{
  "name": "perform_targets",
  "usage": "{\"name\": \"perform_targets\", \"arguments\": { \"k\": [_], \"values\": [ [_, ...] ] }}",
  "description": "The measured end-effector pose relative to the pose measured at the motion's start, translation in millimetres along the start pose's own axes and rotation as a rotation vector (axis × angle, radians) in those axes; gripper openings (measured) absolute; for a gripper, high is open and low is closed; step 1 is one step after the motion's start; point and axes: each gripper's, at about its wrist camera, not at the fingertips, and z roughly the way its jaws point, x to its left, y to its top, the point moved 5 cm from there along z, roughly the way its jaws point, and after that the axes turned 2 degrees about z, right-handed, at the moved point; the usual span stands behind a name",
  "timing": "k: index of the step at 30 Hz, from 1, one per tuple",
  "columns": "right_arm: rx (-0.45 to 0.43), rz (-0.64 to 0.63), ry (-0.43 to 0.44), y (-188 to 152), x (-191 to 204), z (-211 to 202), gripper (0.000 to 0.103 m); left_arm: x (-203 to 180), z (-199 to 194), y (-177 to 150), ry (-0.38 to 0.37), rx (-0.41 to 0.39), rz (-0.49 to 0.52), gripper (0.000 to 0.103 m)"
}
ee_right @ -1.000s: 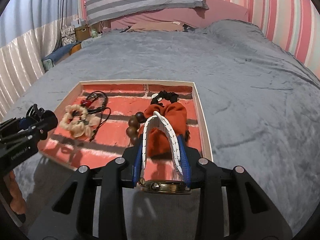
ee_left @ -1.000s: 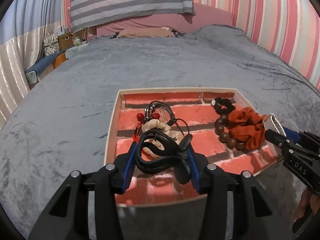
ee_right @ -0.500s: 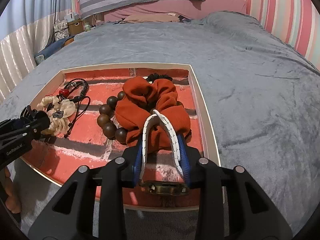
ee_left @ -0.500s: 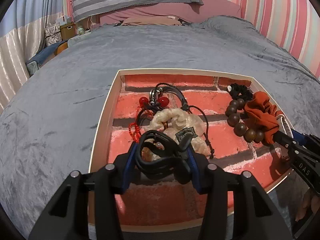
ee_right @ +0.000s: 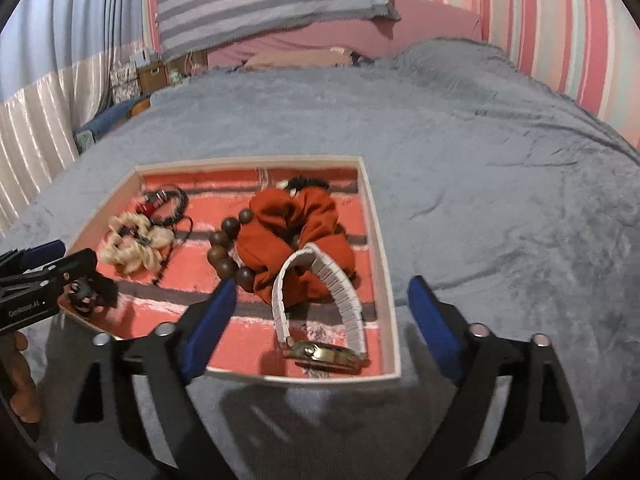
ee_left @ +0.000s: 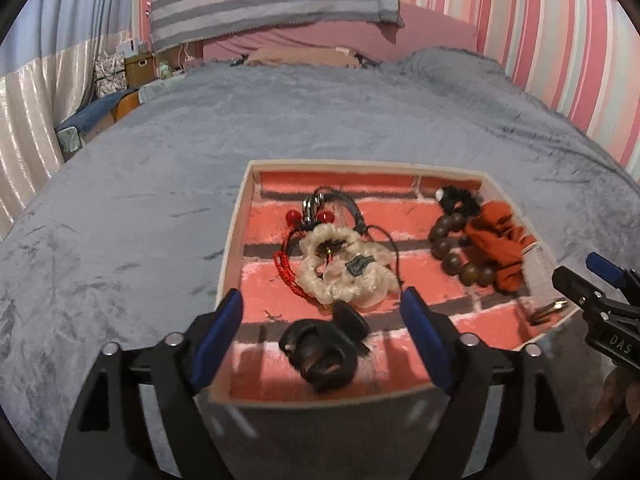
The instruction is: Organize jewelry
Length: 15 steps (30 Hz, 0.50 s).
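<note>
The right gripper point(ee_right: 320, 320), jaws opening wide, straddles the white-strapped watch point(ee_right: 320, 320) lying free at the tray's point(ee_right: 384, 264) near-right corner, strap arching away, nearer it than the likewise opening left gripper point(ee_left: 322, 332).

A bed point(ee_left: 168, 184) covered by a grey plush blanket point(ee_right: 500, 184) carries a shallow cream-rimmed tray point(ee_left: 234, 236) with a red brick-pattern lining, resting directly on the blanket, while a beige pillow point(ee_left: 296, 56) lies at the far end.
</note>
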Motion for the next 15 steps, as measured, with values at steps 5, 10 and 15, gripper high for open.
{"name": "perform_targets", "arguments": {
  "k": [5,10,15],
  "values": [
    [-0.059,-0.002,-0.001,-1.9,0.6,-54.1,0.099,12.5,-57.0,-9.7,0.026,-0.068,-0.016,0.093],
    [-0.070,-0.001,-0.002,-24.2,9.5,-101.8,0.099,23.2,-110.6,-33.7,0.058,-0.093,-0.027,0.094],
    [-0.068,-0.021,-0.039,-62.7,24.1,-139.2,0.099,25.2,-160.1,-69.2,0.138,-0.129,-0.008,0.094]
  ]
}}
